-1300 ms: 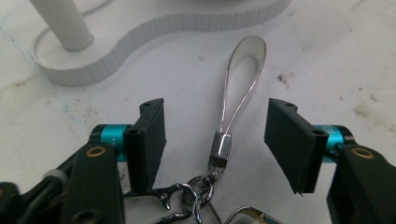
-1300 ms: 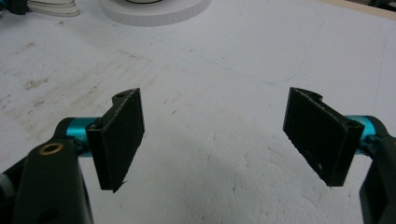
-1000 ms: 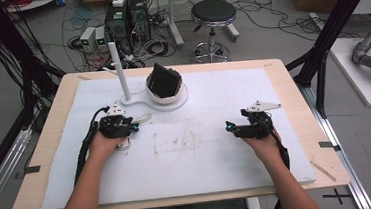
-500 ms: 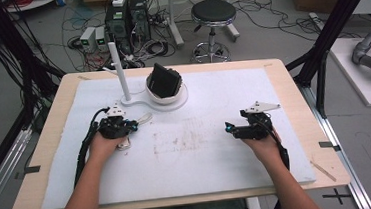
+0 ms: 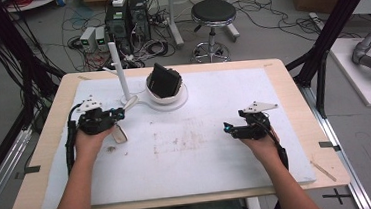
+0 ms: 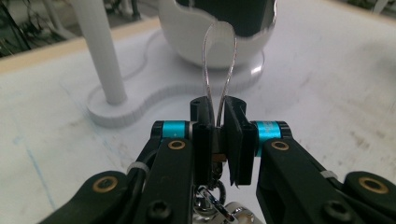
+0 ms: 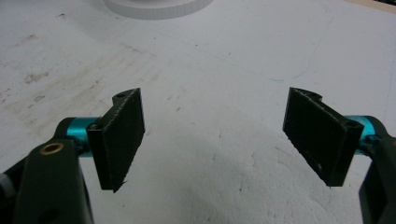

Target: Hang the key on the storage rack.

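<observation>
Both grippers are in my hands over the white mat (image 5: 218, 167) – two grippers, one per hand. Nearest me, my right gripper (image 5: 230, 129) sits right of the mat's middle with its two jaws spread wide, bare stained mat between them and nothing held. My left gripper (image 5: 120, 112) is farther up on the left side, its jaws pinched together on one thin clear loop (image 6: 218, 70), a strap-like band that rises from between the pads; a small metal ring and clasp (image 6: 212, 200) hang under the jaws. Just beyond that loop stands one white stand (image 5: 168, 100): a flat base carrying one upright white post (image 5: 118, 69) and one round white cup (image 6: 205, 44) – with one dark boxy object (image 5: 165, 80) sitting in the cup. Past the wooden table (image 5: 292, 83), one black stool (image 5: 213, 13) stands on the floor.
</observation>
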Demonstrator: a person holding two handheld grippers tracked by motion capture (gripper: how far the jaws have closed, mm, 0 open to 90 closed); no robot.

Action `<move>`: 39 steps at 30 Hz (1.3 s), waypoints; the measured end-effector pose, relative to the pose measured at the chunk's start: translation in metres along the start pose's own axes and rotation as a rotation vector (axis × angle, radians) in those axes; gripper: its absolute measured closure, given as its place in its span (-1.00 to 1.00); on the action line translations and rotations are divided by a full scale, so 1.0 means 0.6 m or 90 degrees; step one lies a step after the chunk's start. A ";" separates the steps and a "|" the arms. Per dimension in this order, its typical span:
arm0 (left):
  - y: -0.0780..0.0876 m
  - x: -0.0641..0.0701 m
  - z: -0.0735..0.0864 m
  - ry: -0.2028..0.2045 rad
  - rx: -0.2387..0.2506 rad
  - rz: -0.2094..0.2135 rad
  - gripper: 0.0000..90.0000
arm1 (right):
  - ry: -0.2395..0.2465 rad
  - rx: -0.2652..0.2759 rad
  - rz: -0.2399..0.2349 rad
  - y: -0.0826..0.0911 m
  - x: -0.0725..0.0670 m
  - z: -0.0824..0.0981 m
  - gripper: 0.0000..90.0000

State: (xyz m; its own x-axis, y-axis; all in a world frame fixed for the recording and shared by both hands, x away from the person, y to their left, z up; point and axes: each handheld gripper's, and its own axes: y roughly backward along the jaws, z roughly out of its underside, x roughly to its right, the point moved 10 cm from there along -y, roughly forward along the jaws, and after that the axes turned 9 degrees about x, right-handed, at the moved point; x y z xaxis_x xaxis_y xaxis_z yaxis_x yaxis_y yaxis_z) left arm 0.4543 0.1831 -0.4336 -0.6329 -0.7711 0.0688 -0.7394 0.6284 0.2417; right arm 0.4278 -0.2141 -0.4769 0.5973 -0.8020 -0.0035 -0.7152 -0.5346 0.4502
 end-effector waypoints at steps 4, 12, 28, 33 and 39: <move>0.025 -0.012 -0.039 -0.006 0.054 -0.048 0.81 | -0.002 0.000 0.002 -0.002 -0.001 -0.001 -0.53; 0.042 -0.008 -0.090 -0.033 0.087 -0.071 0.81 | -0.003 0.001 -0.003 -0.005 -0.007 -0.004 -0.53; 0.032 -0.021 -0.176 -0.078 0.094 -0.120 0.81 | -0.005 0.000 -0.015 -0.010 -0.013 -0.005 -0.53; 0.025 -0.037 -0.193 -0.082 0.090 -0.142 0.81 | -0.006 0.000 -0.016 -0.010 -0.012 -0.004 -0.53; 0.018 -0.052 -0.198 -0.088 0.075 -0.157 0.81 | -0.006 -0.001 -0.019 -0.012 -0.012 -0.004 -0.53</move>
State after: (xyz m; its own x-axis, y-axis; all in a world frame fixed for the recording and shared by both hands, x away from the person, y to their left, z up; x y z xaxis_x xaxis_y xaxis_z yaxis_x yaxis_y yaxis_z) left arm 0.4931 0.2017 -0.3179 -0.4507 -0.8855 -0.1127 -0.8908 0.4381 0.1203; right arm 0.4294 -0.2042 -0.4780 0.6150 -0.7881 -0.0263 -0.6964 -0.5584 0.4508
